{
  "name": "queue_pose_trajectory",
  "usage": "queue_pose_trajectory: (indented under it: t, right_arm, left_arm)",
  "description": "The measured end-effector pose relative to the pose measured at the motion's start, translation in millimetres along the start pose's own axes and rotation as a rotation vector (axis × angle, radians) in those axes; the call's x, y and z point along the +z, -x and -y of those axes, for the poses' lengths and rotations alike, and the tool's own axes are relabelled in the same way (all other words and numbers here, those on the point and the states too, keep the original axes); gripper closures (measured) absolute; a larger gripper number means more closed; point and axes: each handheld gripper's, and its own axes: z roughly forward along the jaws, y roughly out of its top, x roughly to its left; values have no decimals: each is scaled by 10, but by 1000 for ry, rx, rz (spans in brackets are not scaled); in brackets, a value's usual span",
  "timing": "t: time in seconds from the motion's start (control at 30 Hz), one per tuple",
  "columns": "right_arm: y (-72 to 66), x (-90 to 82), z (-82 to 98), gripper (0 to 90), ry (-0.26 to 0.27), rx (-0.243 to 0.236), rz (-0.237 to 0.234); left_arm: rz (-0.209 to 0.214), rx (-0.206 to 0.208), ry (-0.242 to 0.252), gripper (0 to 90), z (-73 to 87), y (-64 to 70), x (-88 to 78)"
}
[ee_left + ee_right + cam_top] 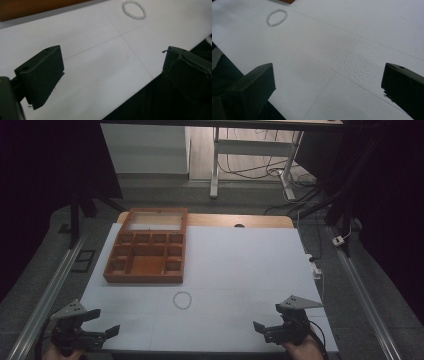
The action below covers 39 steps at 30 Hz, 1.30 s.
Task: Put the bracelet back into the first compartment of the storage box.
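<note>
Small white beaded ring bracelet: flat on the white-covered table, just in front of the brown wooden compartment tray. Left gripper and right gripper: near edge, well apart from it, fingers spread wide, empty.

Bead ring: small, pale, closed loop of tiny beads. Lies flat on the white sheet, near its front centre, just in front of the wooden tray, apart from it.
</note>
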Motion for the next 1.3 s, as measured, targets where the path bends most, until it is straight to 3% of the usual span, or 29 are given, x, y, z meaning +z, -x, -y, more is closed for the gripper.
queue_pose_trajectory:
  t: [0.17,0.33,0.73,1.13,1.3]
  right_arm:
    - [-39,26,-8,0,-29,-34,8]
    - [-44,38,-13,0,-43,-48,1]
    - [-54,45,-20,0,-43,-61,-8]
    - [-78,56,-24,0,-54,-78,-5]
    - [-76,59,-26,0,-63,-77,-5]
  left_arm:
    - [-26,39,-22,30,-22,35,36]
    - [-16,58,-47,22,-32,45,59]
    - [16,53,-37,19,-19,29,38]
    - [15,57,-42,17,-24,35,45]
    - [39,52,-31,7,-45,41,50]
